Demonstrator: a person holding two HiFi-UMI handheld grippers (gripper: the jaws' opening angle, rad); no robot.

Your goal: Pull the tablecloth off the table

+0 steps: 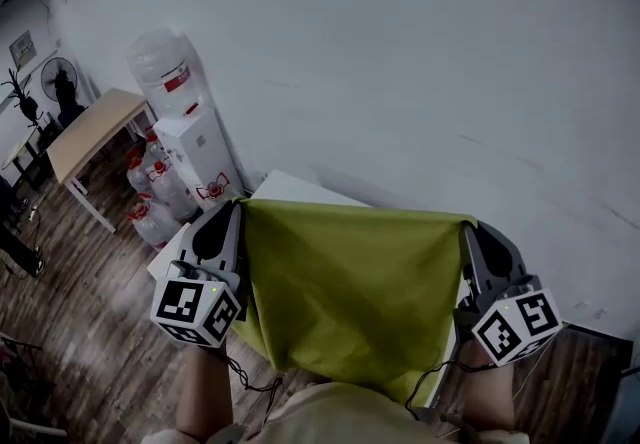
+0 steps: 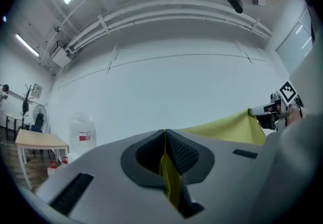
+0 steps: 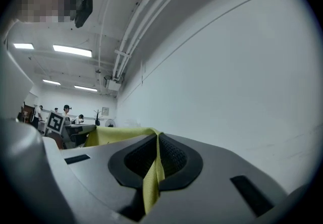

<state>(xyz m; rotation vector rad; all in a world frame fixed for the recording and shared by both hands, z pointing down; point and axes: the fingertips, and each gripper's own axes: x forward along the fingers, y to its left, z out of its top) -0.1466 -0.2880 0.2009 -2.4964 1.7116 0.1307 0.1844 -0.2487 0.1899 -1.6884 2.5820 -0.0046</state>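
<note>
A yellow-green tablecloth (image 1: 350,292) hangs stretched between my two grippers, lifted in front of me and covering most of the small white table (image 1: 290,188). My left gripper (image 1: 238,209) is shut on the cloth's left top corner; the left gripper view has a fold of cloth (image 2: 169,180) pinched between the dark pads. My right gripper (image 1: 468,228) is shut on the right top corner, with cloth (image 3: 151,177) squeezed between its pads. The cloth's lower edge sags toward my body. From the left gripper view the right gripper (image 2: 270,112) shows at the far end of the taut edge.
A white water dispenser (image 1: 195,137) with a clear bottle on top stands left of the table, several spare bottles (image 1: 150,202) beside it. A wooden desk (image 1: 90,132) sits further left on the wood floor. A plain white wall (image 1: 420,62) rises right behind the table.
</note>
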